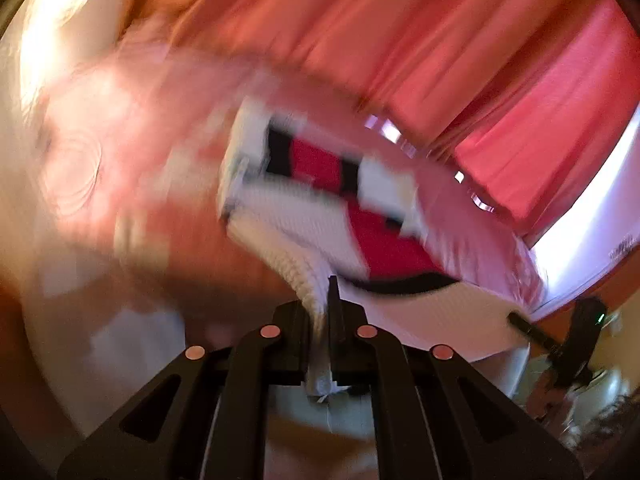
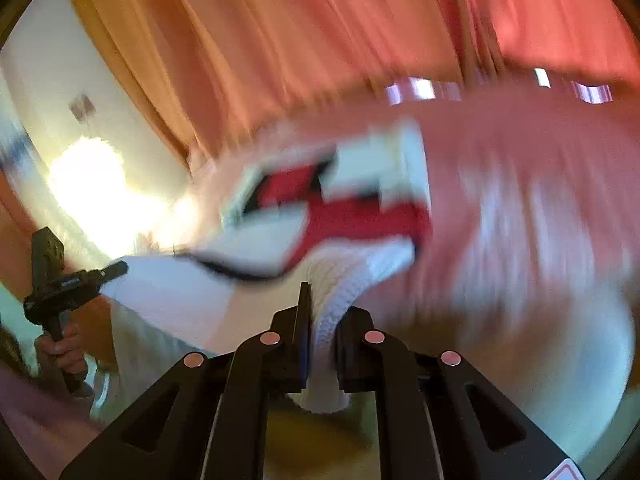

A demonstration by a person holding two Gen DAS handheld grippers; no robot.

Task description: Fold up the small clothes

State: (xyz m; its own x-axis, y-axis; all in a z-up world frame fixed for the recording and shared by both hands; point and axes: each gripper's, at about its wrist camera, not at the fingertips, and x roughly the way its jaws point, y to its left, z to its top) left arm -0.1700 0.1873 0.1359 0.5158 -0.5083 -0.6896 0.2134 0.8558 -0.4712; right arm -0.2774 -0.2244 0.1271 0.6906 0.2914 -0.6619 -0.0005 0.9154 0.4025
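Ribbed white knit garment (image 1: 304,236); matt black plastic claw (image 1: 322,312); pleated cloth curtain (image 1: 400,32).

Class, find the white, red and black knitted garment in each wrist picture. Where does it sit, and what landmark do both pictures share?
Left wrist view: the garment fills the centre, its white edge running down into the left gripper.
Right wrist view: the garment sits centre, its ribbed edge pinched in the right gripper.
Shared landmark: the red curtain behind.
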